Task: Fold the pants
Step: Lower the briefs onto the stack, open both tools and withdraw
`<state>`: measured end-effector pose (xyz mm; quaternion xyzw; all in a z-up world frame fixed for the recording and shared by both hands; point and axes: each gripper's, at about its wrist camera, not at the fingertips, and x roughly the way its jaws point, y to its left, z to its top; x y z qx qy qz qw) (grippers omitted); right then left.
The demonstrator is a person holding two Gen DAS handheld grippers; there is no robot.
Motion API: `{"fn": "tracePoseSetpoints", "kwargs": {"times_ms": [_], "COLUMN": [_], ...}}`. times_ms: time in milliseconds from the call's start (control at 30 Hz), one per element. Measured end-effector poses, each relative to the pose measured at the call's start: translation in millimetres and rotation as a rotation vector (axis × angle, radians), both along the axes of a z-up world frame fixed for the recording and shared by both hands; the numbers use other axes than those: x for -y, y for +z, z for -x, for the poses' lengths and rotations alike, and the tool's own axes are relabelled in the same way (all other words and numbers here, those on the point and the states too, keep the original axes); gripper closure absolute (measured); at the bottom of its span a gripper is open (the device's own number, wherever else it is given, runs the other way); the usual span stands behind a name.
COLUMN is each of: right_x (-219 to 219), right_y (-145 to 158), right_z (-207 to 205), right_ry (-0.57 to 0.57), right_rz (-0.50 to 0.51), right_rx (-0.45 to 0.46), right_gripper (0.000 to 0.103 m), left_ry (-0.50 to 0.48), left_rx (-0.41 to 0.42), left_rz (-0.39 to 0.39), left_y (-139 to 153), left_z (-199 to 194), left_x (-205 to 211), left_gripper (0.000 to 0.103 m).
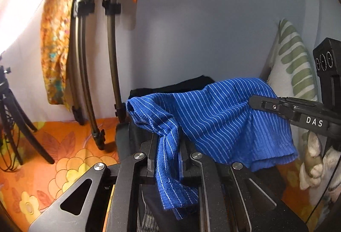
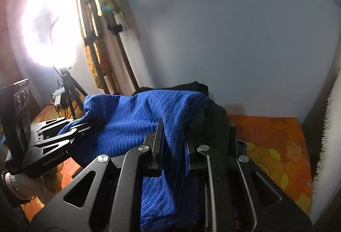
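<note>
Pinched between your left gripper's fingers: one edge of the blue white-striped knit pants. Your right gripper is clamped on the other edge. Pants hang slung between both, above the orange floral bedsheet. Judged light, limp and stretchy; they'll sag and bunch. Keep hold at hem corners, spread taut.

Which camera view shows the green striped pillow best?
The left wrist view: the pillow leans against the wall at the right, behind the blue striped pants. The right wrist view does not show it clearly; only a white fuzzy edge appears at the right.
</note>
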<state>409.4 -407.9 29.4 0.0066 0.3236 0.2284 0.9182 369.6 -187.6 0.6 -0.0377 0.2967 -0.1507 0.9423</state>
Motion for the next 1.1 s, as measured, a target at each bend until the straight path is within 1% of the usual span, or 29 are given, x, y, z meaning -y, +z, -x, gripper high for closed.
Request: {"fn": "tracePoseSetpoints", "kwargs": {"times_ms": [33, 100, 133, 167, 200, 267, 333, 500, 567, 667, 800, 900, 1000, 1100], "right_x": [4.6, 10.8, 17.1, 22.5, 29.2, 40.4, 42.9, 41.2, 37.3, 31.9, 31.9, 33.9, 42.3, 46.1], "right_y": [-5.8, -11.8, -14.9, -16.2, -16.6, -14.9, -10.7, -2.0, -2.1, -7.4, -23.6, -30.0, -28.8, -21.3], "right_z": [-7.8, -14.0, -15.9, -16.5, -16.7, -10.8, -2.5, 24.1, 35.2, 48.7, 65.6, 78.2, 97.6, 120.4], "right_ry": [0.003, -0.026, -0.065, -0.087, -0.106, -0.143, -0.160, -0.146, -0.129, -0.122, -0.139, -0.161, -0.183, -0.192], "right_rz": [-0.003, 0.023, 0.039, 0.032, 0.011, -0.012, 0.000, 0.025, 0.037, 0.100, 0.166, 0.196, 0.167, 0.140], "right_rx": [-0.026, -0.041, -0.042, -0.049, -0.056, -0.049, -0.023, 0.018, 0.015, 0.007, -0.042, -0.059, -0.066, -0.056], "right_gripper": [0.087, 0.076, 0.071, 0.062, 0.057, 0.057, 0.057, 0.057, 0.057, 0.057, 0.057, 0.057, 0.057, 0.057], "left_ry": [0.002, 0.009, 0.014, 0.020, 0.024, 0.033, 0.042, 0.050, 0.052, 0.044, 0.034, 0.031, 0.036, 0.036], "left_rx": [-0.007, -0.025, -0.035, -0.036, -0.036, -0.033, -0.028, -0.026, -0.028, -0.043, -0.070, -0.087, -0.091, -0.080], "left_rz": [-0.001, -0.003, -0.004, -0.003, -0.002, -0.010, -0.024, -0.043, -0.043, -0.045, -0.055, -0.056, -0.055, -0.062], "left_y": [-2.0, -5.5, -6.6, -7.2, -6.9, -5.5, -4.1, -0.7, 0.3, -1.6, -9.0, -11.5, -8.5, -1.1], "left_z": [-3.2, -8.0, -10.0, -11.1, -11.0, -10.7, -9.6, -0.4, 4.4, 10.5, 22.9, 37.7, 56.4, 78.8], "left_x": [0.8, 0.8, -0.7, -2.5, -5.0, -9.5, -12.9, -22.5, -26.0, -27.3, -26.8, -30.4, -36.5, -42.0], "left_gripper": [0.092, 0.087, 0.086, 0.085, 0.084, 0.082, 0.082, 0.082, 0.082, 0.082, 0.082, 0.082, 0.082, 0.082]}}
